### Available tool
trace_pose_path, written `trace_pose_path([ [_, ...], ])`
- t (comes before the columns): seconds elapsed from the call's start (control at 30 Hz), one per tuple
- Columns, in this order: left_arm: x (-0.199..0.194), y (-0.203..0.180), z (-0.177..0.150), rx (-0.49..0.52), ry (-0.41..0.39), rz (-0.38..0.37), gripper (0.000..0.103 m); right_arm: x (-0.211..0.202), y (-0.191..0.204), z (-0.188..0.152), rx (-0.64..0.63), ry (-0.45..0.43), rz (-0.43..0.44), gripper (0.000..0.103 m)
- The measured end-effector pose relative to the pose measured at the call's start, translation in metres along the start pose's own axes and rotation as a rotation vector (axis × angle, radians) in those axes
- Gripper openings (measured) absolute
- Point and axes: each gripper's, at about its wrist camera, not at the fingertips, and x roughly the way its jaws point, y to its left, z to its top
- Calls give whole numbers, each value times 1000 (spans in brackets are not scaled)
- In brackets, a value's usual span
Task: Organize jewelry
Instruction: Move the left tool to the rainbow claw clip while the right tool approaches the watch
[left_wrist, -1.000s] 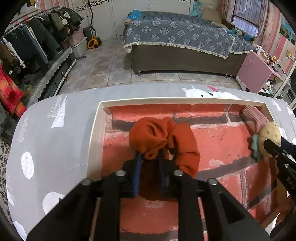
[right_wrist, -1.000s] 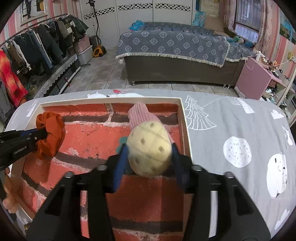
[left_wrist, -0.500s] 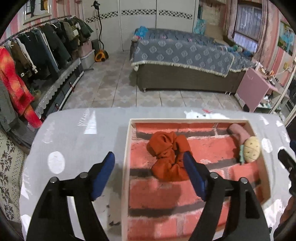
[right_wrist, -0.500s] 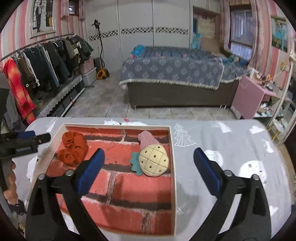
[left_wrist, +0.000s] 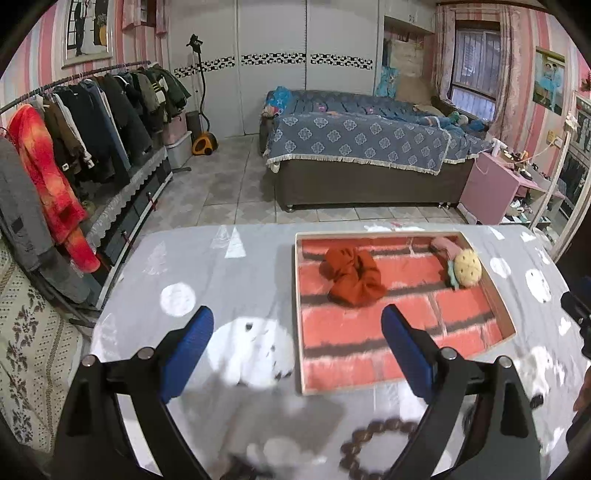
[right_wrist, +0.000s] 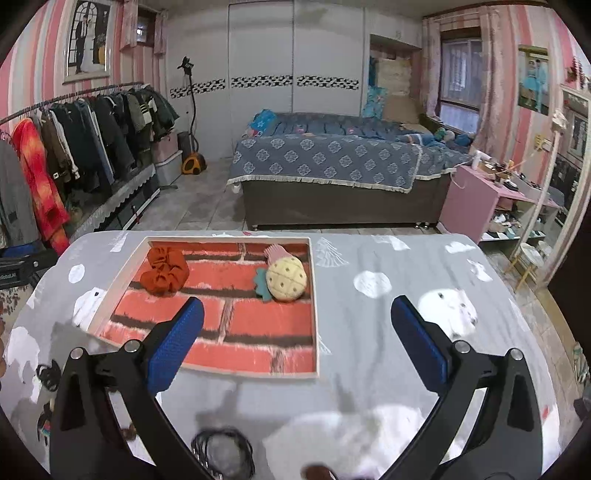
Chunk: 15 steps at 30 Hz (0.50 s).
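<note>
Partly blurred, cut off below: bead bracelet (left_wrist: 373, 446), black hair ties (right_wrist: 221, 452).

- Bed (right_wrist: 325, 166) under a blue patterned spread, far side of the room.
- Clothes rack (left_wrist: 74, 122) hung with coats, along the left wall.
- Pink cabinet (right_wrist: 469, 199) beside the bed.
- Garment steamer (left_wrist: 201, 110) by the white wardrobe (right_wrist: 295, 74).

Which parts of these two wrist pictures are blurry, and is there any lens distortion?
Left wrist view: the bead bracelet at the bottom edge is smeared, the tray sharp. Right wrist view: the black hair ties near the bottom are blurred, the orange scrunchie crisp. Both views: fisheye bending, dark rounded corners.
</note>
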Motion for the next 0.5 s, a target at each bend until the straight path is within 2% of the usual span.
trace_pose_path([
  [0.23,-36,7,-44,16,-37,8,90,-46,-9,-47,16,-7,-31,99],
  [0.5,-60,13,-97,29,-45,18,90,-75,-21,-102,63,24,-74,99],
])
